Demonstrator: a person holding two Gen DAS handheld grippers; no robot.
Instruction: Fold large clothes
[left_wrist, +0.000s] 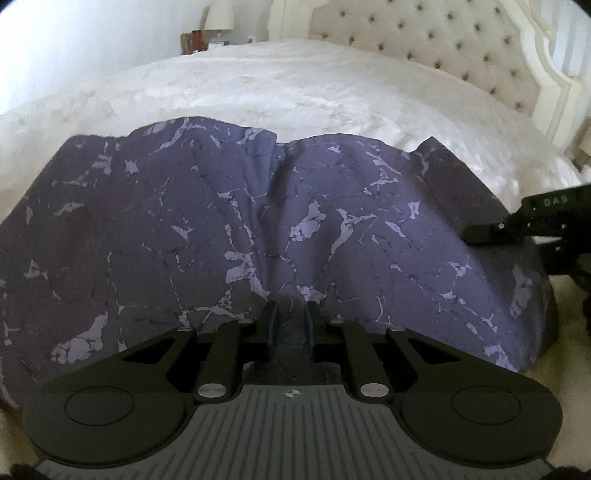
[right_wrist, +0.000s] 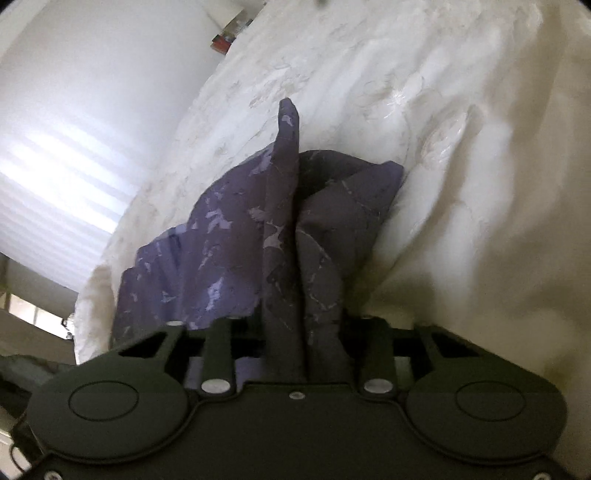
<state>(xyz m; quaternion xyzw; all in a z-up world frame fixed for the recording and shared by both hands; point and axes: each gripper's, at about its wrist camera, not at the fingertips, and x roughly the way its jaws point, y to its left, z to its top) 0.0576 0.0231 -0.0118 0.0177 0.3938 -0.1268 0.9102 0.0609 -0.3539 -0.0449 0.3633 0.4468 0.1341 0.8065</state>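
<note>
garment: purple marbled cloth (left_wrist: 258, 229) spread wide across the white bed (left_wrist: 295, 92), its long axis running side to side in the left wrist view, near hem at the bed's edge.
left gripper (left_wrist: 291, 325): fingers drawn close with only a narrow gap, and a strip of the near hem looks caught between them, so it reads as a pinch on the cloth.
right gripper (right_wrist: 301, 332): bunched folds of the same cloth run straight up between its fingers; they appear clamped on that gather, though the pads themselves are hidden.
key relation: both grips sit on the near edge, left around mid-hem, right out at the right-hand end; the free cloth lies ahead, toward the headboard (left_wrist: 443, 44).
next call: probably carry the near edge forward over the far one.
</note>
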